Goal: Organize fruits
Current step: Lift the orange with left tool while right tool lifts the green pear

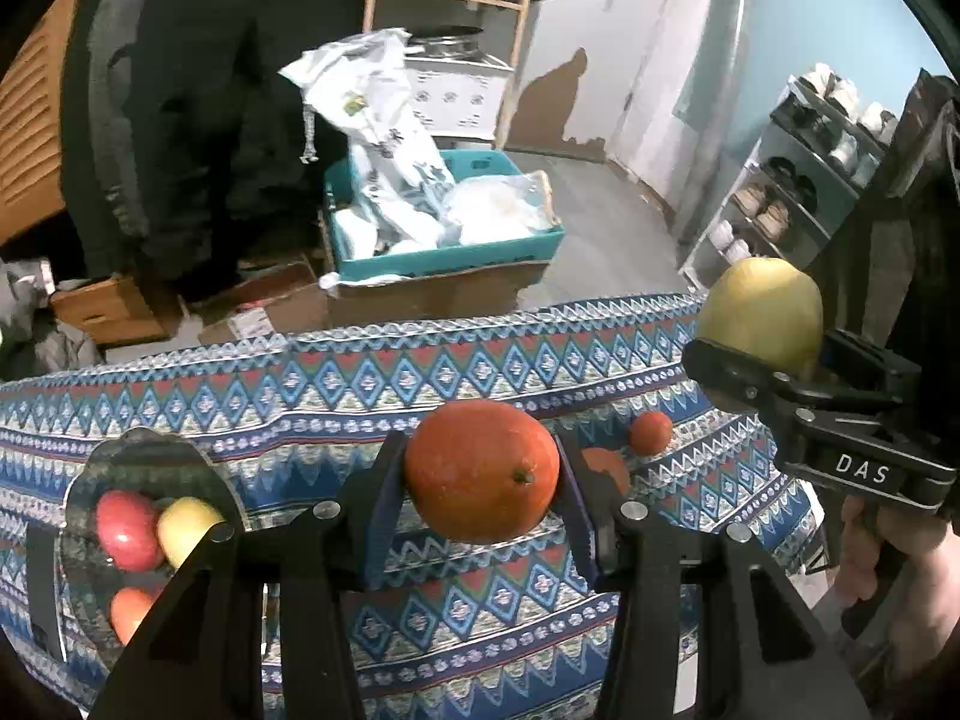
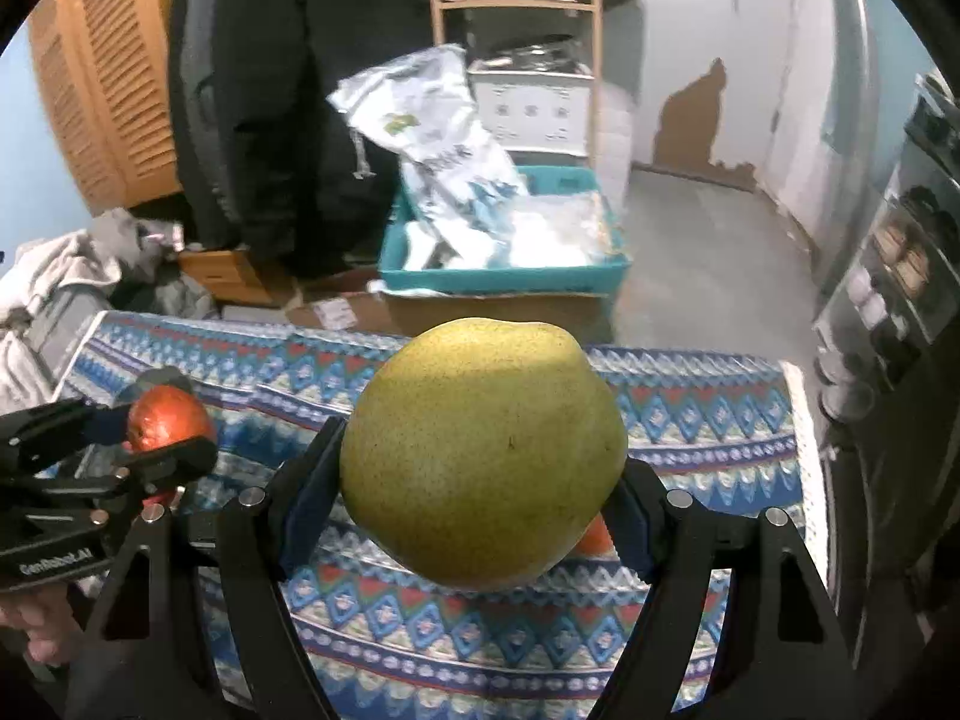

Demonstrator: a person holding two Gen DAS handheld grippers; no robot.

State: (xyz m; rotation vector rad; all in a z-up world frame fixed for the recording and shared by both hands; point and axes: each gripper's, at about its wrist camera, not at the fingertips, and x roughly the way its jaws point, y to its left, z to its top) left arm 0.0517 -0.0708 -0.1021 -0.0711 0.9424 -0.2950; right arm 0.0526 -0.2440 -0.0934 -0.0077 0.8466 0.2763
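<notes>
Above the patterned cloth: two fruits are held clear of the surface, one in each gripper, presumably so that both can be carried to the bowl in one pass.
Left gripper (image 1: 480, 474): its jaws are clamped on an orange (image 1: 480, 471), gripped across the sides with the stem end turned toward the camera; the fruit hangs over the middle of the cloth.
Right gripper (image 2: 483, 474): its jaws are clamped wide on a yellow-green pear (image 2: 483, 453), seated broadside so that its bulk is carried between the pads; it is held to the right of the orange and higher.
Glass bowl (image 1: 78, 480): it is set on the cloth to the left of the orange, and a red apple (image 1: 126, 531), a yellow apple (image 1: 186, 528) and another orange fruit are already gathered in it, which is judged to mark it as the collecting place.
Loose fruit: a small orange (image 1: 650, 432) is left on the cloth beyond and right of the held orange; part of another orange fruit is seen just beside the left gripper's finger.
Surface: the counter is covered by a cloth (image 1: 300, 396) in blue, red and white diamond bands, with its far edge draped.
Room: beyond the cloth a teal crate (image 1: 444, 252) stuffed with plastic bags is stacked on cardboard; a wooden shelf with pots is behind it, a dark coat hangs left of it, a shoe rack stands right of it, and the wall paint is peeling.
</notes>
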